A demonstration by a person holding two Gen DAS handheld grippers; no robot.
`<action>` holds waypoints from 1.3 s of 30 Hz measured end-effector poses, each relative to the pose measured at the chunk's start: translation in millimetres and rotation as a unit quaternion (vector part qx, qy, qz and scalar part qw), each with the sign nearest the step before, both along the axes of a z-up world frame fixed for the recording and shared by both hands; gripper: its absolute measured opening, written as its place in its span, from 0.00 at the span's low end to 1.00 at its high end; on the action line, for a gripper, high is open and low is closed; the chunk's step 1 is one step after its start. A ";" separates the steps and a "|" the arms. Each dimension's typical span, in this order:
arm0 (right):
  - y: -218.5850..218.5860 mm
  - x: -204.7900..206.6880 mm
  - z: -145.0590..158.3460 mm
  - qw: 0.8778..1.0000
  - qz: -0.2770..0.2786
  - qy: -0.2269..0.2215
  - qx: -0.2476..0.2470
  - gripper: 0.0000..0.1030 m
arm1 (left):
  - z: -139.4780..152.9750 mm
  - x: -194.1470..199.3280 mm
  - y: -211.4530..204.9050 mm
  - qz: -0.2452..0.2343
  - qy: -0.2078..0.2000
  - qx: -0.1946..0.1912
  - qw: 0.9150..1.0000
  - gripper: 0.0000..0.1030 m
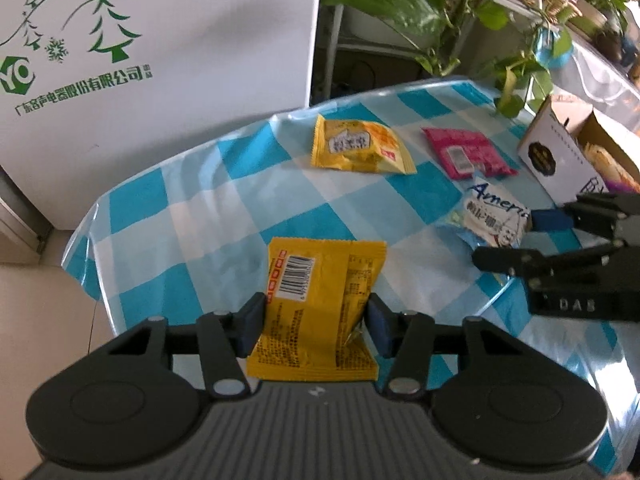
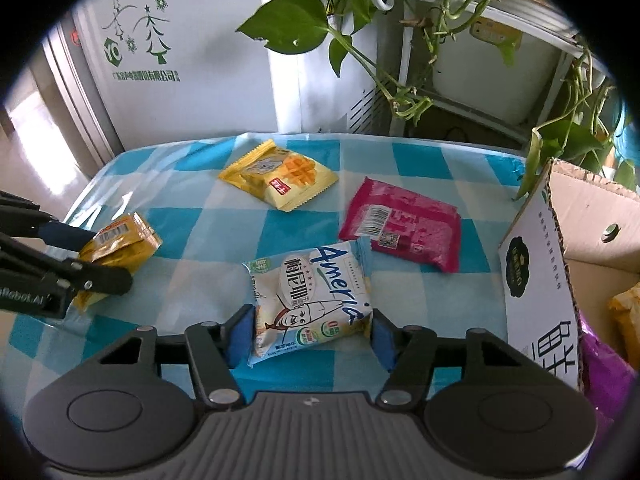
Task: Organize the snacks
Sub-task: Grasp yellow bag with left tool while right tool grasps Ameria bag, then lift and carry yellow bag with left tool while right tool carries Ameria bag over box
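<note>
On the checked tablecloth [image 2: 420, 160], both grippers work at once, likely to carry two snacks to the cardboard box [image 2: 536, 276] on the right. The left gripper [image 1: 316, 320] pinches a yellow packet [image 1: 320, 304] (barcode up, crinkled); the right gripper [image 2: 312, 330] brackets the white packet [image 2: 312, 304], whether gripped I cannot tell.

Light: bright daylight, cool blue cast
Glare: sheen on plastic tablecloth [image 1: 224, 184] at the surface's edges
Edges: fisheye bending, dark corners
Focus: mildly soft
</note>
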State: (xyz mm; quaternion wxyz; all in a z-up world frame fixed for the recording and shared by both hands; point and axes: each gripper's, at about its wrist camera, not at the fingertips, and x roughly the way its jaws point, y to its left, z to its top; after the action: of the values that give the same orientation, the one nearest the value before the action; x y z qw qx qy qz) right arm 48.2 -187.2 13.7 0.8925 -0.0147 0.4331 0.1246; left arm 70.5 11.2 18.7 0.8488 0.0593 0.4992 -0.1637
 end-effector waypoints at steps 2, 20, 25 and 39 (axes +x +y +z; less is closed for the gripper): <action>2.4 -2.5 3.6 1.000 0.004 -0.004 -0.005 0.65 | 0.8 0.2 -1.0 0.004 -0.001 0.000 1.000 0.51; -2.2 -45.2 42.9 1.000 -0.028 -0.010 -0.005 0.65 | 16.3 -9.5 -6.0 0.050 -0.025 -0.009 0.998 0.51; -0.9 -59.1 46.8 1.000 -0.015 -0.011 0.001 0.65 | 16.3 -12.2 -10.0 0.053 -0.025 -0.007 0.998 0.51; -9.9 -45.6 52.2 0.999 -0.037 -0.026 0.021 0.65 | 25.2 -15.2 -21.5 0.059 -0.051 0.005 0.997 0.51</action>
State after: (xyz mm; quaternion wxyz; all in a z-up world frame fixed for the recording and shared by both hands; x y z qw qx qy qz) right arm 2.6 -197.1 65.9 0.9076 0.0173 0.4073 0.1000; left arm 55.4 -10.3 43.9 0.8810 0.0417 0.4589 -0.1075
